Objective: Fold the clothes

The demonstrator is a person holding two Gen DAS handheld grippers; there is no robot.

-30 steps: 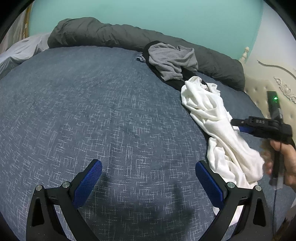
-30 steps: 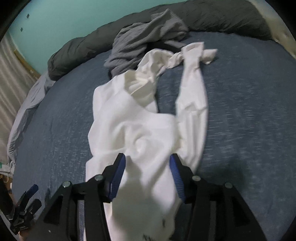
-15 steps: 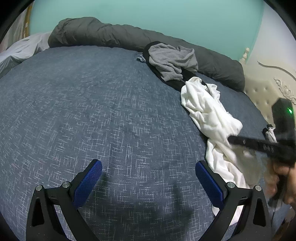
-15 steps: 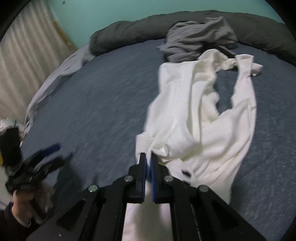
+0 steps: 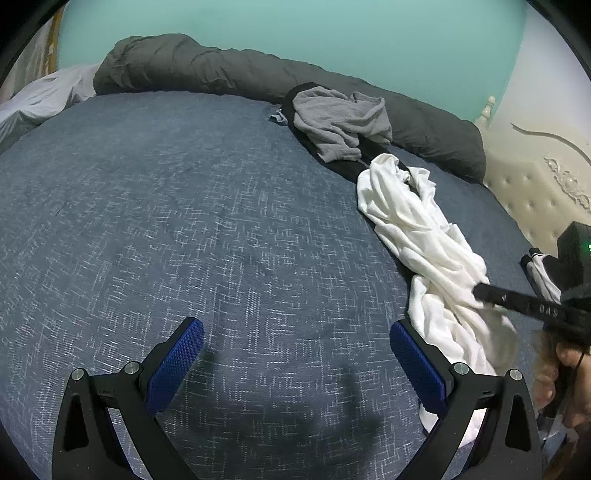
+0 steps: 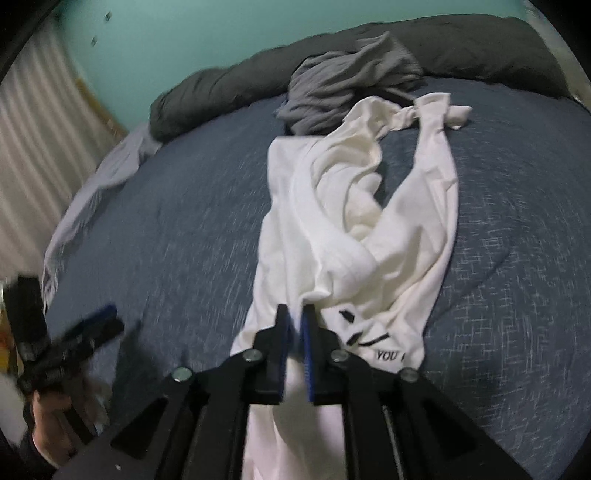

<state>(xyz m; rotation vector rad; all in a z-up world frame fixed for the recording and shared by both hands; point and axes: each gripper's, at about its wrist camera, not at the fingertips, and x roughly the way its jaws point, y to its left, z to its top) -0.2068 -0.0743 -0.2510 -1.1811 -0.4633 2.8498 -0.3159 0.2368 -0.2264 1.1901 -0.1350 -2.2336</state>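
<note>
The bed [image 5: 184,221] lies bare across its left and middle. A white shirt [image 5: 417,236], grey garment [image 5: 336,122] and rolled dark duvet [image 5: 207,70] block right side and far edge.

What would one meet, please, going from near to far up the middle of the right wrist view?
Right gripper, its jaws opening around a fold of cloth → white shirt → grey garment → dark grey duvet → teal wall.

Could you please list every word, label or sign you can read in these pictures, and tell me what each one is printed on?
"YOU": black print on the white shirt, near its lower hem; the word after it is hidden by a fold.
"DAS": pale letters on the black body of the right gripper, seen from the left wrist view; slightly blurred, so the reading is not certain.
The black marks above "YOU" are shapes, not letters.
</note>
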